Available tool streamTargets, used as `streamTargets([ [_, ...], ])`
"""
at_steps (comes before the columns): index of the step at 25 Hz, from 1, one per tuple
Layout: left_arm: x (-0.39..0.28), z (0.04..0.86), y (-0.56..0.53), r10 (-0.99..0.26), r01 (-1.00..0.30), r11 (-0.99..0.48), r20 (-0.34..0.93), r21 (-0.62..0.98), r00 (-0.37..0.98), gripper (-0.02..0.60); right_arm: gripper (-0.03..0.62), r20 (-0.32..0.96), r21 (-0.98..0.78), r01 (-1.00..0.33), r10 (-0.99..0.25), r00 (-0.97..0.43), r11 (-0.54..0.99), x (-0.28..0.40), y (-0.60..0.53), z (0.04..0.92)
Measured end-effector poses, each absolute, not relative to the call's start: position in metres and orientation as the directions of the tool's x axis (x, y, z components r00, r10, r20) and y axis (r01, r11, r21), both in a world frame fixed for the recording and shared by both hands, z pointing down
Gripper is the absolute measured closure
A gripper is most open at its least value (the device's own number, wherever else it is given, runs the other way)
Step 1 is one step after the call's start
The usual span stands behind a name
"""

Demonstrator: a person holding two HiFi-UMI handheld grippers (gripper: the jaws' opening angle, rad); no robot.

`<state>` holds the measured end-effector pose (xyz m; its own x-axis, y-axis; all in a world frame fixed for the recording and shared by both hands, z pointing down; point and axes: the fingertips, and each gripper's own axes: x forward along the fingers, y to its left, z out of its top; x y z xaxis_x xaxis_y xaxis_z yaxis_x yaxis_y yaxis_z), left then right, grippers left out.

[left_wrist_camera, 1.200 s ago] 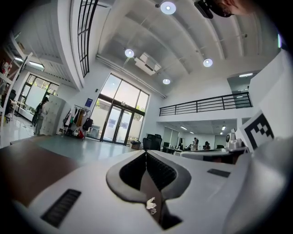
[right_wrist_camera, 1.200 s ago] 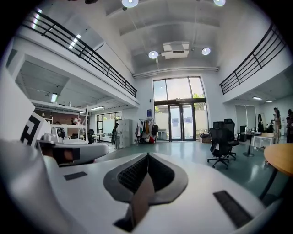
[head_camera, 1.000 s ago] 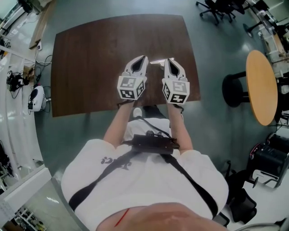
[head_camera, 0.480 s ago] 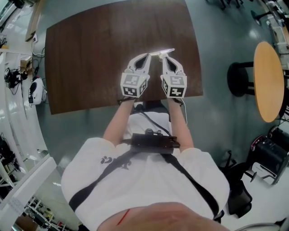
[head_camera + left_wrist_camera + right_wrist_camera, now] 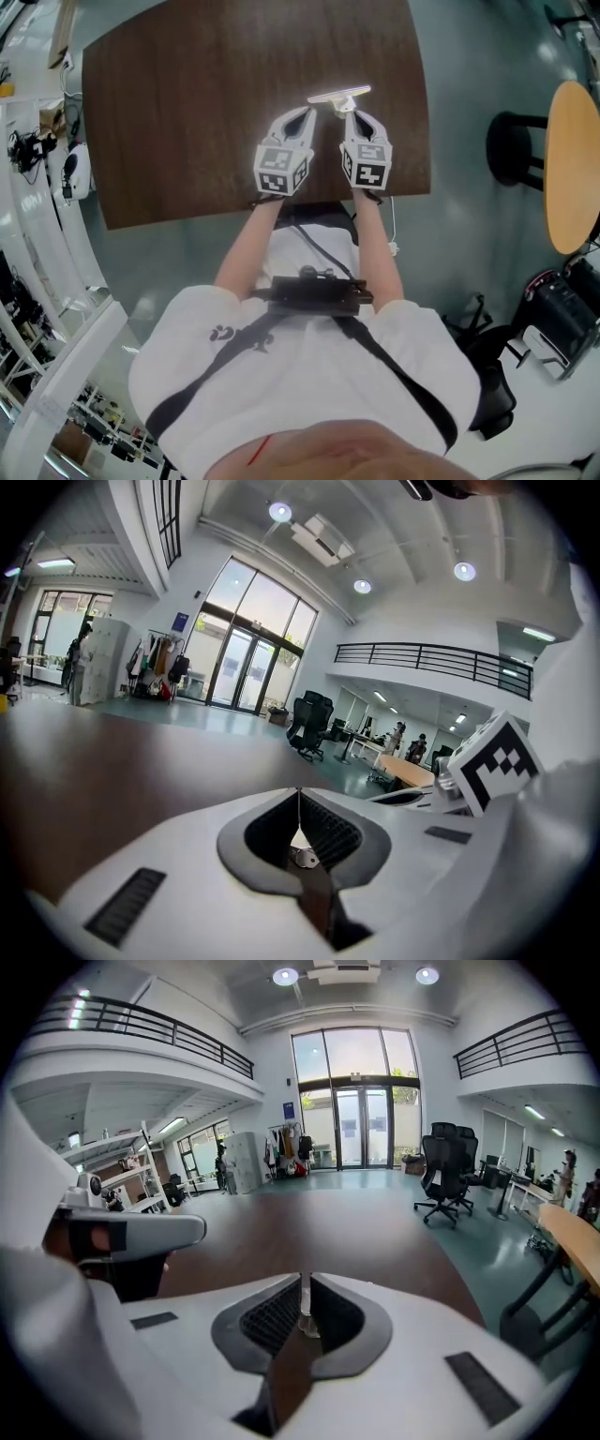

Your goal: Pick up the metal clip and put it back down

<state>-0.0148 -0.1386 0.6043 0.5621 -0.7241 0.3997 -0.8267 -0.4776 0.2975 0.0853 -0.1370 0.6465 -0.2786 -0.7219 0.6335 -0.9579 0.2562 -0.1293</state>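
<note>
Grips thin silver metal clip [image 5: 339,95] in right claw [image 5: 352,113] over dark brown wooden worktop [image 5: 187,112], toward near edge; holds left claw [image 5: 306,112] closed, empty, just beside.

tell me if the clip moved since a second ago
Yes. In the head view the clip, gripped by the right gripper, now lies farther from the near edge of the table, deeper over the top.

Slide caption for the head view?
Right tool pinches shiny flat metal clip over dark brown wooden table; left tool shut.
</note>
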Motion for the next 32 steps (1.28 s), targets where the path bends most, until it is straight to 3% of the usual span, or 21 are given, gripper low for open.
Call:
streamTargets([
  [4,-0.010,0.617,-0.148,-0.709,-0.821,-0.477,0.414,0.315,0.571,0.568,0.585,0.683,-0.132,-0.962,-0.681,-0.264,0.241,0.088,-0.142,0.673],
  [8,-0.011,0.626,-0.159,-0.706,-0.825,-0.473,0.428,0.309,0.564,0.568,0.530,0.703,-0.152,-0.961,-0.658,-0.270,0.232,0.080,-0.148,0.691],
  [19,-0.015,0.645,-0.171,-0.719,-0.846,-0.407,0.451,0.344,0.529,0.568,0.290,0.752,-0.142,-0.957,-0.601,-0.271,0.254,0.074,-0.158,0.730],
  [32,-0.020,0.646,-0.175,-0.725,-0.856,-0.382,0.461,0.349,0.512,0.568,0.290,0.801,-0.089,-0.968,-0.561,-0.209,0.233,0.078,-0.171,0.768],
])
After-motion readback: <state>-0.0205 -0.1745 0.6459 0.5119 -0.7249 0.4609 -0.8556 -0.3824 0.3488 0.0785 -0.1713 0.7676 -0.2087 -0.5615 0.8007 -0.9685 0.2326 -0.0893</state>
